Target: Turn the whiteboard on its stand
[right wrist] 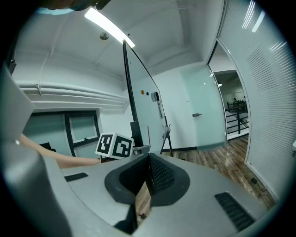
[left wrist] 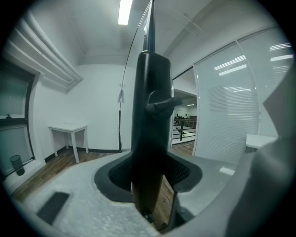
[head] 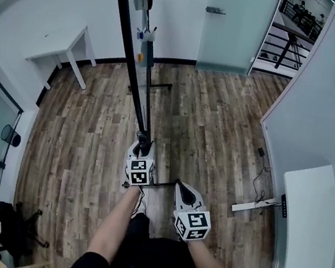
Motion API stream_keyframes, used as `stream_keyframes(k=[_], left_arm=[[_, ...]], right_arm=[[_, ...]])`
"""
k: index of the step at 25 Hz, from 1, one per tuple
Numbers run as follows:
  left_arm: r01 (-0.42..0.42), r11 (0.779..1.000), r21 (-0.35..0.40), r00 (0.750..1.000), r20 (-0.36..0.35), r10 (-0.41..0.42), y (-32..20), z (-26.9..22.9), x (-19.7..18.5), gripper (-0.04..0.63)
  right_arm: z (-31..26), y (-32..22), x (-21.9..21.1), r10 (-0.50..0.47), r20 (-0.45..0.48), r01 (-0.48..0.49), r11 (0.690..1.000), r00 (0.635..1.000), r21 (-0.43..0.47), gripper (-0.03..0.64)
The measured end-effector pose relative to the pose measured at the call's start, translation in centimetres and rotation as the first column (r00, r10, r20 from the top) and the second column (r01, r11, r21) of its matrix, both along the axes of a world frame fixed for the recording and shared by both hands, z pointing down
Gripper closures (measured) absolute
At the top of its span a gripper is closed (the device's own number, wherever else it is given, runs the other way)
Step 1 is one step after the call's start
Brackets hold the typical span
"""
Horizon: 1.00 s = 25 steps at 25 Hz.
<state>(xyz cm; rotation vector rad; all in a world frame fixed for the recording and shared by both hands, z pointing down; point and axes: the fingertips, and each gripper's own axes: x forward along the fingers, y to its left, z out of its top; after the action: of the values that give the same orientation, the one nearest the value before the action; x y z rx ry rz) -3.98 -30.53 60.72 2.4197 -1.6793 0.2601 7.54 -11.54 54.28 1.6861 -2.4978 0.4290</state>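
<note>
straight ahead, mid floor: whiteboard (head: 128, 31) edge-on. left gripper (head: 142, 140) clamped on its black frame post (left wrist: 150, 115); right gripper (head: 179, 186) closed, empty, just beside. swing post slowly, grip firm, feet off stand base (head: 158, 184).

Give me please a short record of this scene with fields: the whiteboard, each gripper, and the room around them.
whiteboard: on its stand, seen edge-on in the head view
left gripper: shut on the black upright at the whiteboard's near end
right gripper: jaws together, nothing between them
stand foot: dark bar on the floor, between the two grippers in the head view
floor: wood planks
furniture: white table by the far wall; white desk at the right
</note>
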Motion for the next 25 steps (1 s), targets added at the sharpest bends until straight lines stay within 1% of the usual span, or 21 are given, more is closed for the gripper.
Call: stream_keyframes(k=[11, 16, 25], left_arm=[[0.009, 1.0, 0.025, 1.0, -0.004, -0.009, 7.4, -0.1, 1.6, 0.41], [0.014, 1.0, 0.025, 1.0, -0.003, -0.014, 10.7, -0.2, 2.3, 0.41], [0.024, 0.999, 0.032, 1.0, 0.0, -0.024, 16.0, -0.3, 3.5, 0.41]], right_arm=[[0.4, 6.7, 1.6, -0.063, 0.015, 0.063, 0.998, 0.998, -0.004, 0.604], [0.2, 9.8, 2.3, -0.097, 0.028, 0.098, 0.995, 0.995, -0.01, 0.604], [0.1, 13.3, 3.1, -0.14, 0.033, 0.141, 0.99, 0.99, -0.022, 0.604]])
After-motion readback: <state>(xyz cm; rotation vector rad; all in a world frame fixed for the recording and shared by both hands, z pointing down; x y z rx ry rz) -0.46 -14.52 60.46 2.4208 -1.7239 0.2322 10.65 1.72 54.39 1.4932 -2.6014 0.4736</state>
